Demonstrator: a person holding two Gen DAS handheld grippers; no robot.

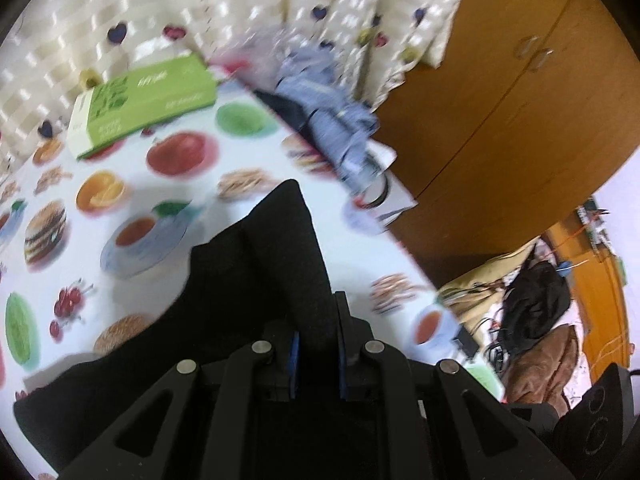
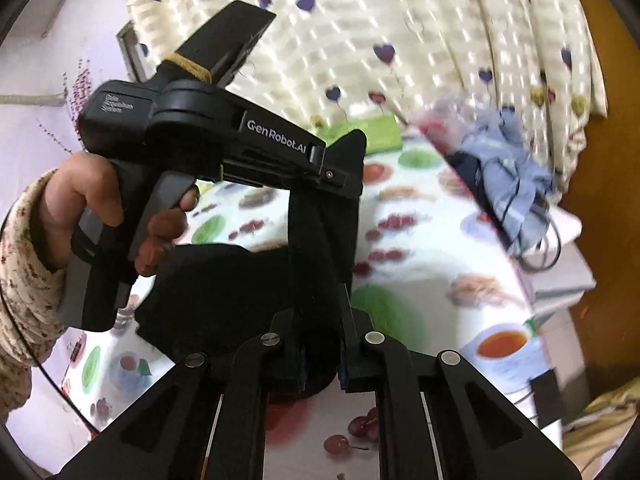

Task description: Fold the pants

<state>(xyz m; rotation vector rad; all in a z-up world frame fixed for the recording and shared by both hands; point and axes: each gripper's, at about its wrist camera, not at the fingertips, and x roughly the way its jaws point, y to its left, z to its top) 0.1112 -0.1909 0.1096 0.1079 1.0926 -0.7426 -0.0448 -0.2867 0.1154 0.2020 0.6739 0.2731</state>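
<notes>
A: Where are the black woven fabric pants [image 1: 276, 248] relative to the table with the glossy fruit-and-food printed cloth [image 1: 168, 184]?

B: Lifted off it at one end. The left black two-finger gripper [image 1: 316, 344] pinches a fold of them, its blue-padded jaws pressed onto the cloth, and the rest trails down onto the tabletop.

A: And the other tool?

B: The right black two-finger gripper [image 2: 322, 354] is clamped on the pants [image 2: 320, 240] too, above the same table [image 2: 440, 264]. In its view the left gripper [image 2: 336, 178] sits higher over the table, level, the fabric hanging from its tips.

A: The hand?

B: The person's left hand [image 2: 104, 208], in a cream patterned knit sleeve, wraps the pistol grip, fingers curled on the trigger.

A: Anything else on the table?

B: A green cardboard box [image 1: 148, 100] at its far edge, and a crumpled pale blue garment [image 1: 332, 120] on its far right corner
</notes>
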